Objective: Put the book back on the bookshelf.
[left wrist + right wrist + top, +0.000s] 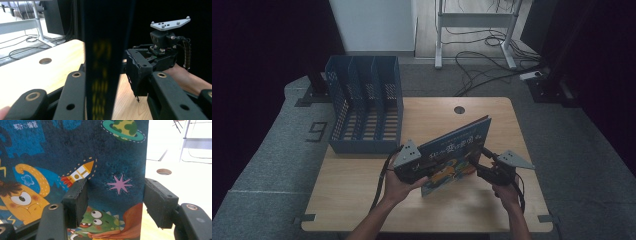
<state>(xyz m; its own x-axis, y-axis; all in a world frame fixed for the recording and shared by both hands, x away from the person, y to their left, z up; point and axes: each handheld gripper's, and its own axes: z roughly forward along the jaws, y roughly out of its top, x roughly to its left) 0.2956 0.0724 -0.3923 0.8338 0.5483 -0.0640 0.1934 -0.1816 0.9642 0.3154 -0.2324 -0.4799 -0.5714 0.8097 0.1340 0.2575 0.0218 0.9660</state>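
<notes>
We see a thin dark-blue picture book (pixel 455 152) with cartoon monsters, a rocket and a ringed planet on its cover, standing tilted on edge above the light wooden table (pixel 362 195), between both grippers. Our left gripper (pixel 424 170) pinches the book's spine, our hand wrapped under it. Our right gripper (pixel 477 162) reaches level toward the book's other end; its jaws stand spread, one before the cover, one beyond the edge. The blue plastic slotted file rack (pixel 364 107) stands at the table's far left.
</notes>
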